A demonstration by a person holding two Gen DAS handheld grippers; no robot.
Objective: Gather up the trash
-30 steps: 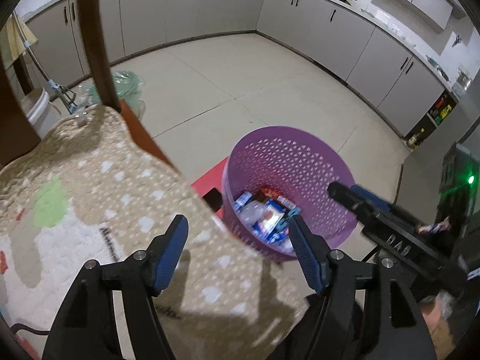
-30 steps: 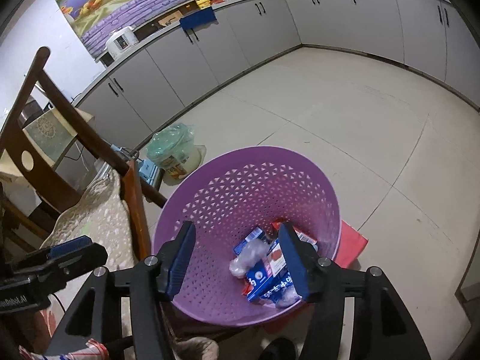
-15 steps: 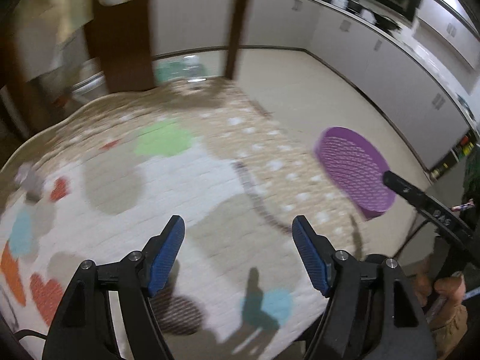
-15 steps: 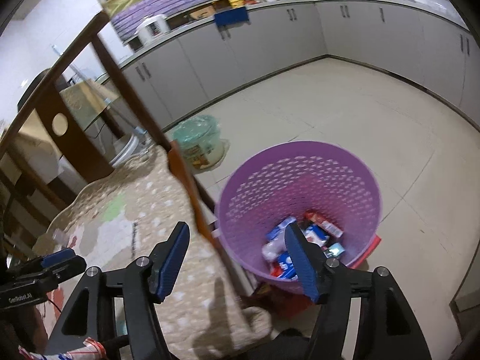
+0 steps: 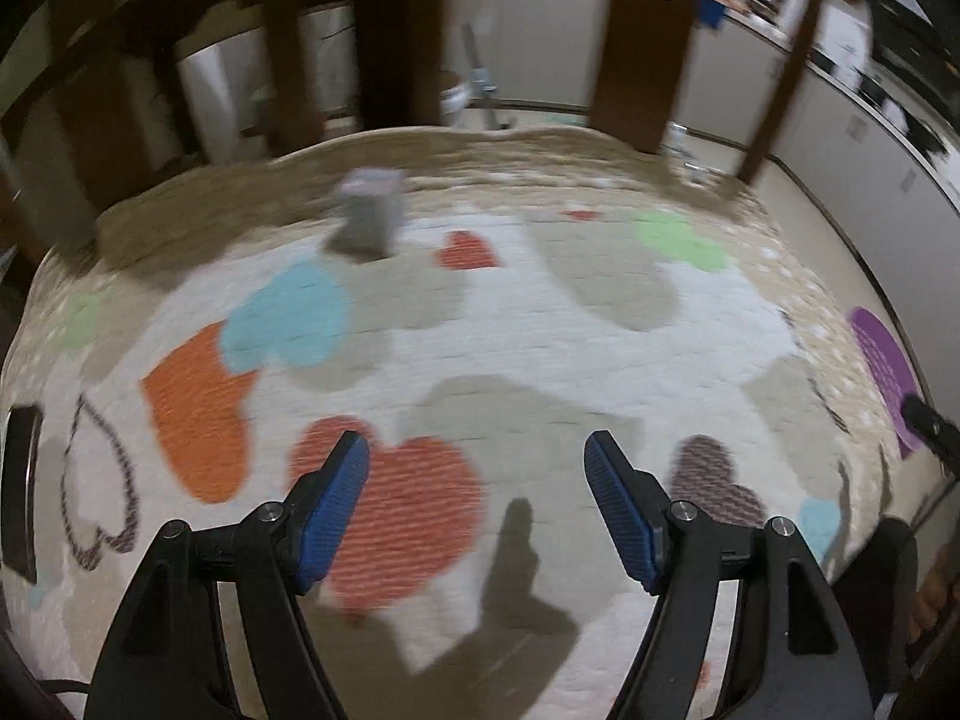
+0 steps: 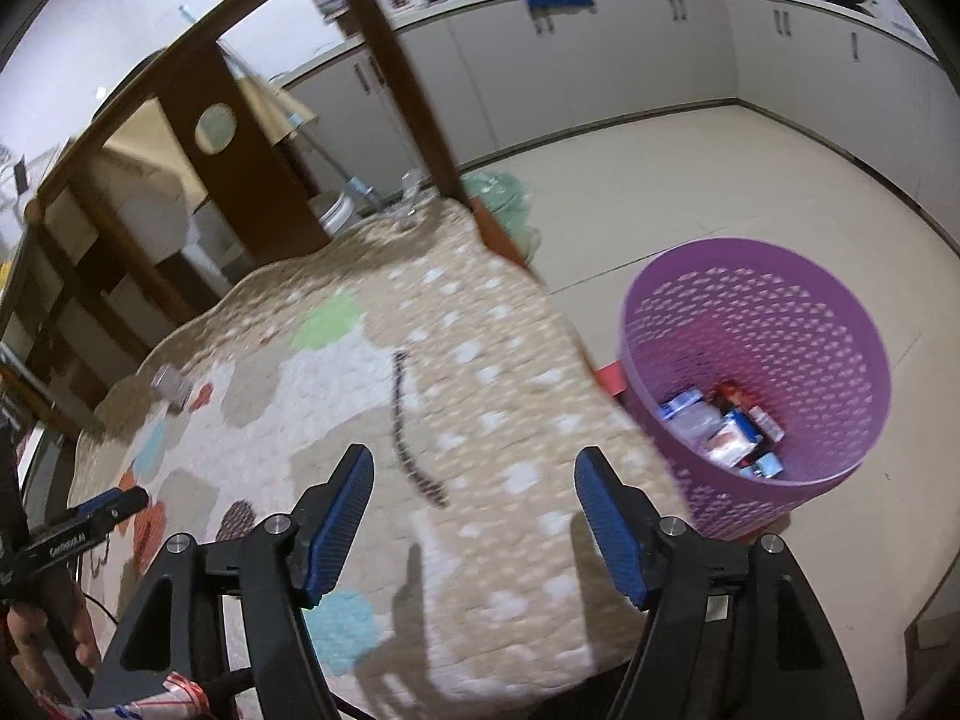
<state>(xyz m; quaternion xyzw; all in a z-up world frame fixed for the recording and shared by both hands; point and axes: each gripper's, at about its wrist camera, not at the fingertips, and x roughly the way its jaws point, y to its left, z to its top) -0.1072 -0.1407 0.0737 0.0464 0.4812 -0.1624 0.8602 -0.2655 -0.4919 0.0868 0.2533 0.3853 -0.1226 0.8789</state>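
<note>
Currently in the search/approach step: left tool (image 5: 477, 504) and right tool (image 6: 474, 507) both hang spread and empty over the quilted worktop (image 5: 540, 324). Remaining trash looks like the small grey carton (image 5: 369, 210), blurred, at the far edge; purple basket (image 6: 756, 372) sits on the floor, part-filled. Next, I'd judge: left tool reaches forward to straddle the carton.

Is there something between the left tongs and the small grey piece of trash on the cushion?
Nothing visible. Only bare patterned cushion lies between the open left tongs and the blurred grey trash near the cushion's far edge.
</note>
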